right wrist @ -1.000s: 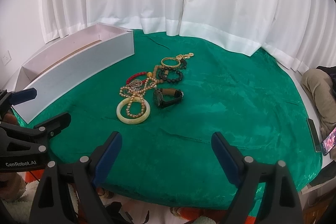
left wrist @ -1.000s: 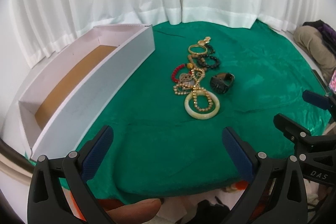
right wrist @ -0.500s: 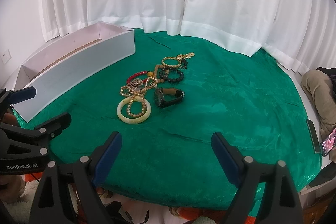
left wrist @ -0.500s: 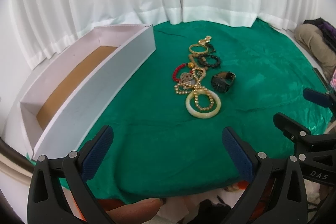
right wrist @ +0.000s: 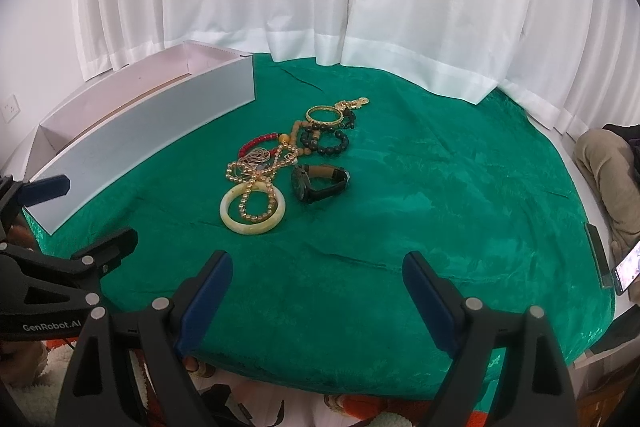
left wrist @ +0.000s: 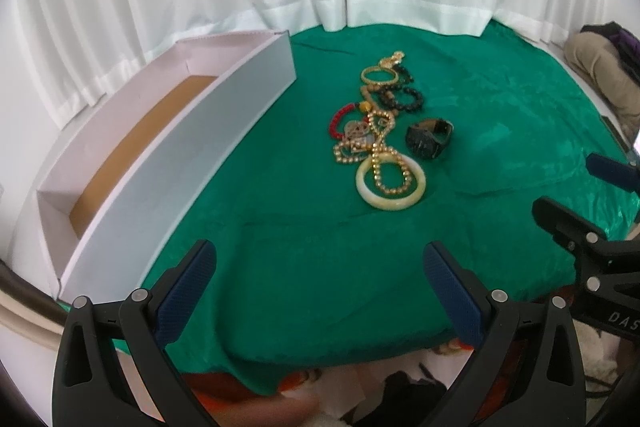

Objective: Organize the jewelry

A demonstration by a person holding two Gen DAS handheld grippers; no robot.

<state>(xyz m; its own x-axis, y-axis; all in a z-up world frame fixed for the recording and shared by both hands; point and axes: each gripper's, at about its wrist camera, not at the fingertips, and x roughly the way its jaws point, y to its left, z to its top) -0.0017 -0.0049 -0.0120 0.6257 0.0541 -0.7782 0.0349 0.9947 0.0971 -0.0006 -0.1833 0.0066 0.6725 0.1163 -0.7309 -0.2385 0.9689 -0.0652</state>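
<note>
A heap of jewelry lies mid-table on green velvet: a pale jade bangle (left wrist: 391,184) (right wrist: 253,211) with a gold bead necklace (left wrist: 382,151) (right wrist: 256,183) draped over it, a black wristwatch (left wrist: 429,138) (right wrist: 319,182), a red bead bracelet (left wrist: 340,119) (right wrist: 256,144), a black bead bracelet (left wrist: 401,97) (right wrist: 325,140) and a gold bangle (left wrist: 379,74) (right wrist: 325,115). A long white box (left wrist: 168,155) (right wrist: 132,143) with a brown floor stands at the left. My left gripper (left wrist: 320,275) and right gripper (right wrist: 318,279) both hover open near the front edge, holding nothing.
White curtains hang behind the round table. A person's leg in tan trousers (right wrist: 608,167) sits at the far right, with a phone (right wrist: 628,267) beside the table edge. The green cloth (right wrist: 440,195) right of the jewelry is bare.
Both views have crept slightly forward and down toward the table. The jewelry and the box have not moved, and both grippers remain open.
</note>
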